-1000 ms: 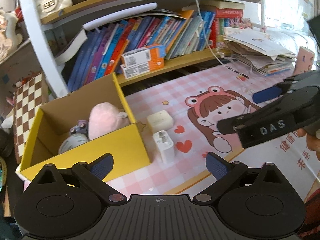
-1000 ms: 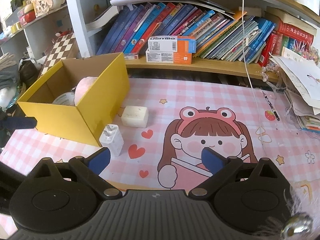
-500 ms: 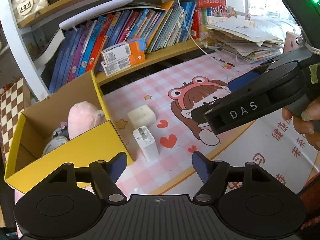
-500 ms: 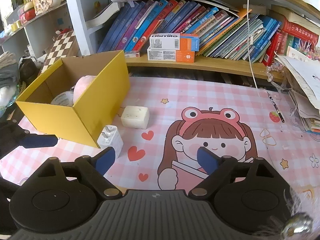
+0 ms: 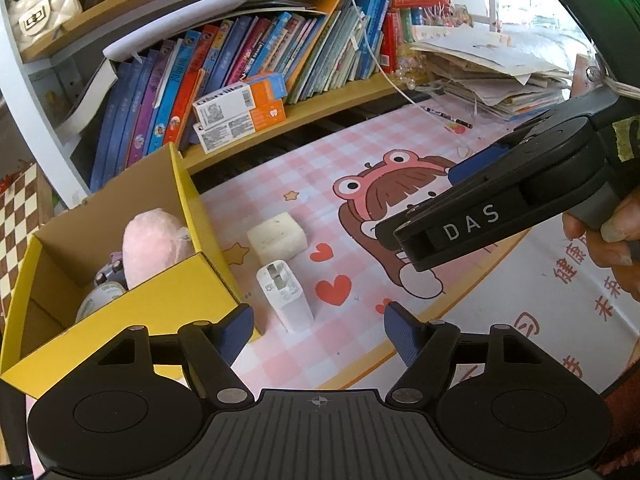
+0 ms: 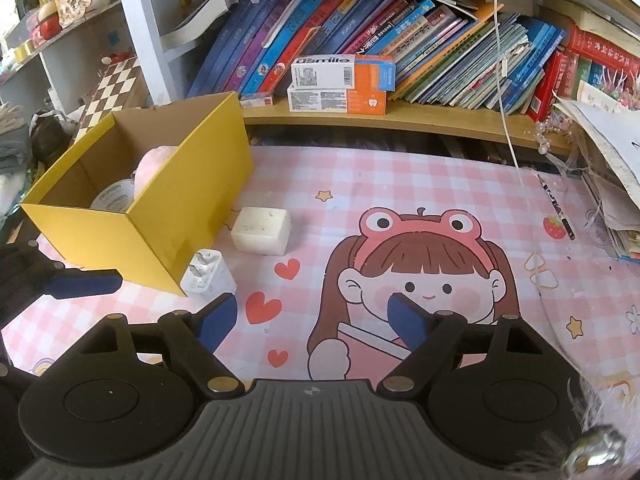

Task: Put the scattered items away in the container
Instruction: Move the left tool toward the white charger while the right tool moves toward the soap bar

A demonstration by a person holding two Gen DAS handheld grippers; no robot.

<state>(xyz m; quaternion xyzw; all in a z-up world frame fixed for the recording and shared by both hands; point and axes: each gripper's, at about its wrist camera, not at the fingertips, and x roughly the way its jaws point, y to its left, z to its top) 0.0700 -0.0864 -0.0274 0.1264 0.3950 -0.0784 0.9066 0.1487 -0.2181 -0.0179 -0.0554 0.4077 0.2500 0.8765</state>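
Observation:
A yellow cardboard box (image 5: 176, 300) (image 6: 188, 204) stands open on the pink checked mat. Inside lie a pink plush toy (image 5: 150, 244) (image 6: 154, 164), a round tin (image 5: 100, 296) (image 6: 112, 200) and a small purple item (image 5: 110, 270). A white charger plug (image 5: 284, 296) (image 6: 208, 274) and a white soap-like block (image 5: 278, 236) (image 6: 262, 230) lie on the mat beside the box. My left gripper (image 5: 320, 332) is open and empty, just short of the charger. My right gripper (image 6: 312, 318) is open and empty, right of the charger; its body shows in the left wrist view (image 5: 500, 204).
A low shelf of books (image 6: 400, 60) with two orange-and-white cartons (image 6: 340, 84) runs behind the mat. A paper stack (image 5: 488, 76) lies at the right, a pen (image 6: 556, 208) near it. A white cable (image 6: 504, 80) hangs down. A checkerboard (image 6: 116, 88) stands behind the box.
My left gripper has moved forward and right towards the charger, its fingers narrowing a little. My right gripper has moved closer to the charger and mat.

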